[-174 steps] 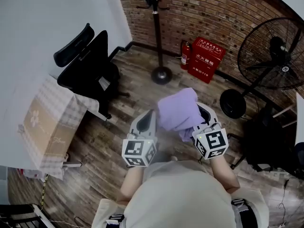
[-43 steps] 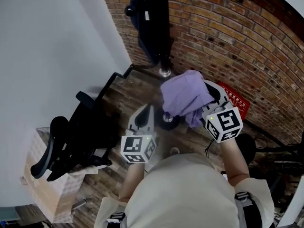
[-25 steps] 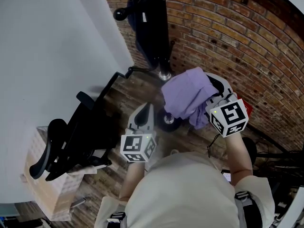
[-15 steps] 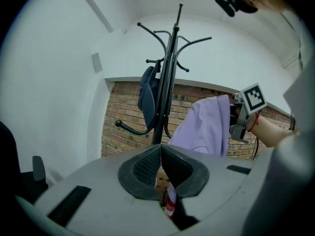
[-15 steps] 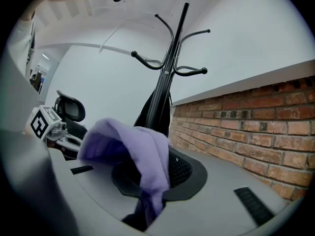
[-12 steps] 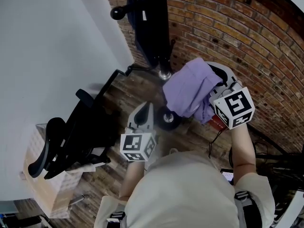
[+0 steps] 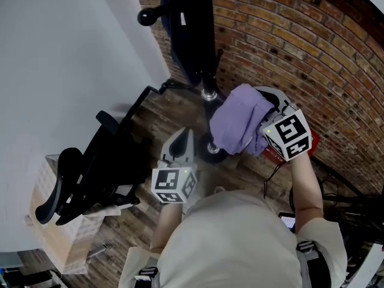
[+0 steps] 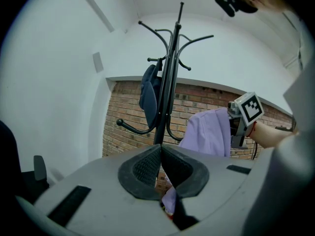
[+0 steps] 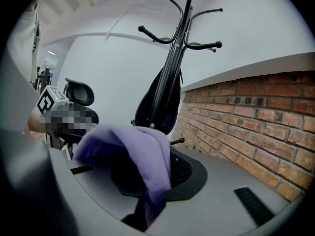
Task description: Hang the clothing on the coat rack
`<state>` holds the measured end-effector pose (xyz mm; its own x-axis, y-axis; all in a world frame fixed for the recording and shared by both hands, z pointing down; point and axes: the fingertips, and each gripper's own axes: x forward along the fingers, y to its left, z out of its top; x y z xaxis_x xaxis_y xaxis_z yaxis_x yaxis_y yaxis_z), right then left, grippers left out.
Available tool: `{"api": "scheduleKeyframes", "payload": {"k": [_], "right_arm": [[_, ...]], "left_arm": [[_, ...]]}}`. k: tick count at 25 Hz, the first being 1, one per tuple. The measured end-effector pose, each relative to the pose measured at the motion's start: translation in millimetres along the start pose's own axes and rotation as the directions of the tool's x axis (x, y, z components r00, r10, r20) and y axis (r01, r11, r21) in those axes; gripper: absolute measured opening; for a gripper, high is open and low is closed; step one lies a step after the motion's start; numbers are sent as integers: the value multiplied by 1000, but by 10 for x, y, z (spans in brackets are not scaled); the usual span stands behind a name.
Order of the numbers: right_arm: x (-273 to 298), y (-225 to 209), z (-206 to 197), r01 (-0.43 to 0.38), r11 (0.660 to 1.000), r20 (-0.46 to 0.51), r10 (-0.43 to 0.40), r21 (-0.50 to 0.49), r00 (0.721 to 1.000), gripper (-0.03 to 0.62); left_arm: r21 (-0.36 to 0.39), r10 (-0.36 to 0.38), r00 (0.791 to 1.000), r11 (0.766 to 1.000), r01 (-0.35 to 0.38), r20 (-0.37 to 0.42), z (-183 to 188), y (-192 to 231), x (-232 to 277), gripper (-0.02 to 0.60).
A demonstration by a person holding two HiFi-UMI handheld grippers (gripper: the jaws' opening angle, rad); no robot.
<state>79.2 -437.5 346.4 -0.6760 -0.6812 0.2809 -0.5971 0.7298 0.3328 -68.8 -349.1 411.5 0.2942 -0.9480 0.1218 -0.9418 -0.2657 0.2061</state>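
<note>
1. Plainly, the purple garment (image 7: pixel 239 123) is clamped in the right gripper (image 9: pixel 153 175). Its jaws are closed on a fold, and the loose cloth drapes over one jaw.
2. From the left gripper view, the garment hangs with its long axis up and down, close beside the pole of the coat rack (image 8: pixel 170 82).
3. From the head view, it is a bunch pointing away from the person, toward that pole.
4. The left gripper (image 8: pixel 161 154) has its jaws together on nothing.
5. Only the gripper views show the rack's upper hooks. Only the head view shows its round base (image 7: pixel 211 153).
6. A dark coat (image 8: pixel 149 93) hangs on the rack.
</note>
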Motion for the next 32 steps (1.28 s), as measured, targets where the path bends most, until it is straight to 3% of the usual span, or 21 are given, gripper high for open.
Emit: {"api": "scheduleKeyframes", "payload": {"k": [22,32], "right_arm": [[65,92,-688,-90,993,-177,76,-73,981,31],[192,22,-581,-87,996,-78,89,25,993,31]], "left_arm": [[-3,15,1000,1000,-15,-11,-42,49,-19,5],[-2,22,1000,1000,-22,-8,-47,78,-34,5]]}}
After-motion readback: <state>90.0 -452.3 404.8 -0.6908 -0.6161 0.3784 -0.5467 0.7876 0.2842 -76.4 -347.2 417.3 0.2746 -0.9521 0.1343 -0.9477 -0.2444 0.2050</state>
